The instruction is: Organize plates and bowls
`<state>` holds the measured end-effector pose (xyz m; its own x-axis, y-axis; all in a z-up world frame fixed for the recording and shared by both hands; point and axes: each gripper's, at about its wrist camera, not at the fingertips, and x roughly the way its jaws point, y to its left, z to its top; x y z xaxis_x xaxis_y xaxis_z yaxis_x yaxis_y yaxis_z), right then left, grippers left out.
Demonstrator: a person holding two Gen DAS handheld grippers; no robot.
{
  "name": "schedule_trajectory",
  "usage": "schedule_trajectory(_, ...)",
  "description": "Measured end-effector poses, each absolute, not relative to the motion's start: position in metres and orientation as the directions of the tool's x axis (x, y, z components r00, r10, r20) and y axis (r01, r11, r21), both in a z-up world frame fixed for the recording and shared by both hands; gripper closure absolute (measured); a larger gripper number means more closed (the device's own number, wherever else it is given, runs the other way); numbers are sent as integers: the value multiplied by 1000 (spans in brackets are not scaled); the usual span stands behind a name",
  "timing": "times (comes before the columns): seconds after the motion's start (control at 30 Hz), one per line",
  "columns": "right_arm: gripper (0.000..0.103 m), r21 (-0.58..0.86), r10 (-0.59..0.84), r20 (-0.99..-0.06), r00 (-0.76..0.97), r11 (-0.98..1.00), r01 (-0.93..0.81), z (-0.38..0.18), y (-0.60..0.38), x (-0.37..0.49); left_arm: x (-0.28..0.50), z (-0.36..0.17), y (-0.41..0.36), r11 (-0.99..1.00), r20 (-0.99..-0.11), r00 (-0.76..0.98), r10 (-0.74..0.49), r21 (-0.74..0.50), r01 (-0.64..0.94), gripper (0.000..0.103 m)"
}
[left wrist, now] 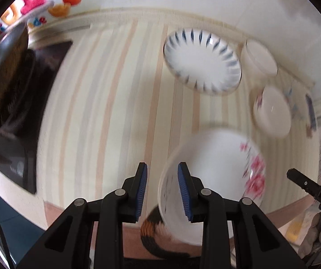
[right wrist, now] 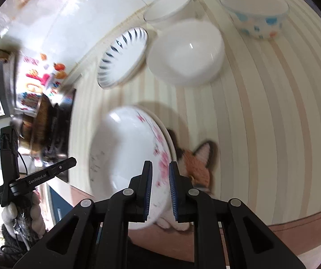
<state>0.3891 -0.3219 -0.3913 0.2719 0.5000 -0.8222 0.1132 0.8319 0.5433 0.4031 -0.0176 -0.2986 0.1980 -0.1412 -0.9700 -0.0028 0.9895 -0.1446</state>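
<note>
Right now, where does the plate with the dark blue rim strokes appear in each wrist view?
Left wrist view: the blue-stroke plate lies upper right of centre on the striped tablecloth, left of a plain white bowl.
Right wrist view: the same plate sits upper left of centre, tilted by the lens, left of a white bowl.
Shared landmark: the pink-flowered plate near the fingers.
</note>
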Motion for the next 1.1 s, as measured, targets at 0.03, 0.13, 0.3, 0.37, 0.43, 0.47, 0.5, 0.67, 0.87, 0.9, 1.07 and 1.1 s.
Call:
schedule_trajectory(0.03, 85, 556, 510, -814, 278, 823, 115, -383, -321, 399, 418, -295, -14, 989, -968, 205, -143, -146, 0, 77)
schedule_trajectory(0.13, 81, 573, 523, -797, 303, 812, 108, -366, -315, 430, 466, -291, -14, 993, -971, 205, -121, -121, 12, 77)
schedule_trajectory(0.3, 66, 507, 446, -837, 316, 850, 145, -360, -297, 502, 542, -315, -10, 992, -977, 174, -120, -113, 50, 77)
schedule_trajectory(0.37, 66, 487, 422, -850, 317, 858, 163, -363, -291, 531, 566, -330, -11, 992, -980, 162, -115, -105, 70, 77)
schedule_trajectory(0.43, 66, 453, 387, -865, 319, 875, 169, -368, -283, 559, 586, -345, -12, 990, -982, 145, -123, -112, 80, 77)
schedule_trajectory(0.47, 66, 437, 371, -874, 315, 883, 171, -373, -279, 575, 593, -351, -13, 990, -982, 138, -126, -115, 83, 77)
schedule_trajectory(0.5, 66, 428, 364, -879, 307, 887, 172, -378, -276, 585, 602, -360, -14, 989, -984, 124, -130, -120, 87, 77)
schedule_trajectory(0.67, 66, 343, 296, -922, 249, 923, 172, -411, -261, 629, 624, -386, -21, 977, -979, 79, -188, -178, 118, 77)
schedule_trajectory(0.87, 78, 270, 231, -953, 198, 941, 202, -445, -260, 638, 627, -399, -37, 965, -976, 77, -205, -189, 183, 79)
schedule_trajectory(0.9, 81, 260, 220, -954, 202, 945, 200, -447, -261, 639, 627, -400, -38, 965, -976, 88, -200, -181, 187, 80)
schedule_trajectory(1.07, 92, 252, 213, -956, 204, 950, 187, -452, -258, 644, 629, -401, -34, 959, -967, 89, -239, -221, 179, 80)
schedule_trajectory(1.1, 93, 247, 209, -956, 207, 952, 179, -453, -256, 644, 629, -401, -32, 959, -967, 88, -240, -222, 177, 80)
